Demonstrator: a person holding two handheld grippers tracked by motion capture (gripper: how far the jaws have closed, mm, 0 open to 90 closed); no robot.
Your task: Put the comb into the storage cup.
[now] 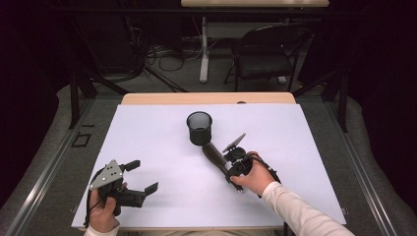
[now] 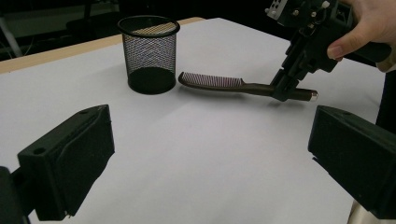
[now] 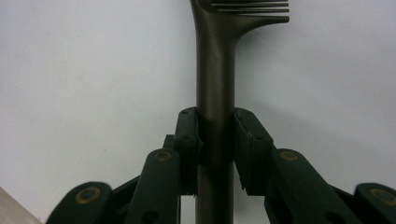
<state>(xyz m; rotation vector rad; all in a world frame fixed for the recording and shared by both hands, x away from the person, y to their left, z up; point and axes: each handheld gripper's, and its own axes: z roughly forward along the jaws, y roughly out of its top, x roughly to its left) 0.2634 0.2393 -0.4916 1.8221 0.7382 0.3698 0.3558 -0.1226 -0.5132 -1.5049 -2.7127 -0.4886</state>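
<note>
Colours here are pretty muted: the comb (image 2: 219,85) is dark brown with a shiny silver tip on its handle. At its 11 o'clock sits a black mesh cup (image 2: 148,52). Both grippers, left (image 1: 140,177) and right (image 1: 227,162), are black. Table (image 1: 147,142) is plain white, tan wood edge, sleeve (image 1: 295,211) cream.

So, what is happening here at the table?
A person holds a gripper in each hand. The right gripper is shut on the handle of a dark comb, which lies on the white table with its toothed end next to a black mesh cup. The left gripper is open with nothing between its jaws, off to the side.
</note>
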